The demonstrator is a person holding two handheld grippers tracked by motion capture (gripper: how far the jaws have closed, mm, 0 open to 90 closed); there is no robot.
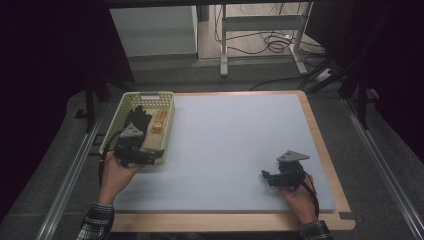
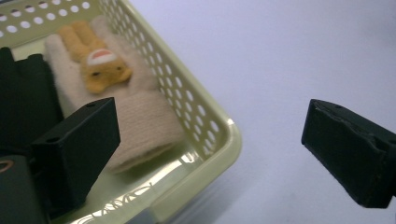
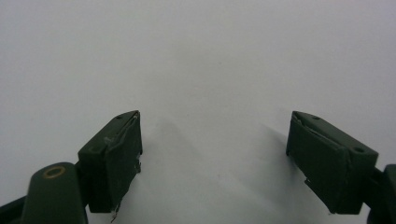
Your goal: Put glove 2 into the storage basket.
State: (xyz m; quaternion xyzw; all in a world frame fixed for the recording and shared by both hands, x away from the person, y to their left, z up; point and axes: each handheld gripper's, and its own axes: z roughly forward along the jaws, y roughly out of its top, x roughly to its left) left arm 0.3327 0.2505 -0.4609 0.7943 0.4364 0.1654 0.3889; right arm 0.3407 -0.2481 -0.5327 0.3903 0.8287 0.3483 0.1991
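Observation:
A pale yellow perforated basket (image 1: 148, 95) stands at the mat's left edge. Inside it lie a beige knitted mitten (image 2: 140, 121) with an orange rabbit figure (image 2: 95, 58) on it, and a black cloth item (image 2: 23, 98) beside that. In the high view the rabbit (image 1: 159, 122) shows orange and the black item (image 1: 137, 117) lies to its left. My left gripper (image 1: 149, 156) is open and hovers over the basket's near right corner (image 2: 224, 135); one jaw is above the mitten, the other outside above the mat. My right gripper (image 1: 266, 176) is open and low over bare mat (image 3: 215, 70), holding nothing.
A light blue-grey foam mat (image 1: 240, 140) covers most of the wooden table (image 1: 327, 150). Beyond the far edge are dark floor, white desk legs (image 1: 223, 45) and cables (image 1: 272, 42). Metal rails (image 1: 70, 175) run along both sides.

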